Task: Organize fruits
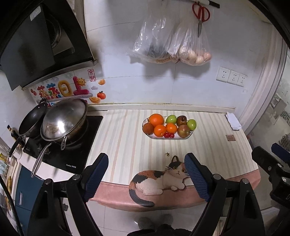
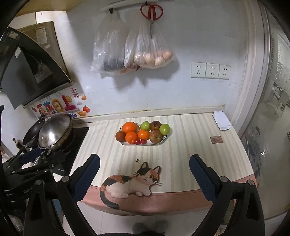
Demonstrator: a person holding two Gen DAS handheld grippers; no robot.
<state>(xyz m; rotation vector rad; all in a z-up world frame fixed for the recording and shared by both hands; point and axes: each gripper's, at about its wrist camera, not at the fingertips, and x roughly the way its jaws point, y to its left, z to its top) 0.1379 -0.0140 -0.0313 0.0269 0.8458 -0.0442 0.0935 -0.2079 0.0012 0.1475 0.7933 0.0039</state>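
Observation:
An oval white plate (image 1: 188, 136) (image 2: 125, 143) sits at the back middle of the striped counter mat. It holds three oranges (image 1: 156, 119) (image 2: 129, 127), two green apples (image 1: 171, 119) (image 2: 145, 125), reddish apples (image 1: 183, 131) (image 2: 155, 136) and small red cherry tomatoes (image 1: 169, 135) (image 2: 140, 142). My left gripper (image 1: 146, 163) is open and empty, held back over the mat's front edge. My right gripper (image 2: 145, 163) is open and empty, also near the front edge. Both are well short of the plate.
A stove (image 1: 72, 156) with a steel wok (image 1: 65, 119) and a black pan (image 1: 31, 121) stands at the left. Plastic bags (image 1: 168, 43) and red scissors (image 1: 200, 12) hang on the wall. A folded white cloth (image 1: 233, 121) lies at the back right. A cat picture (image 1: 159, 177) marks the mat's front.

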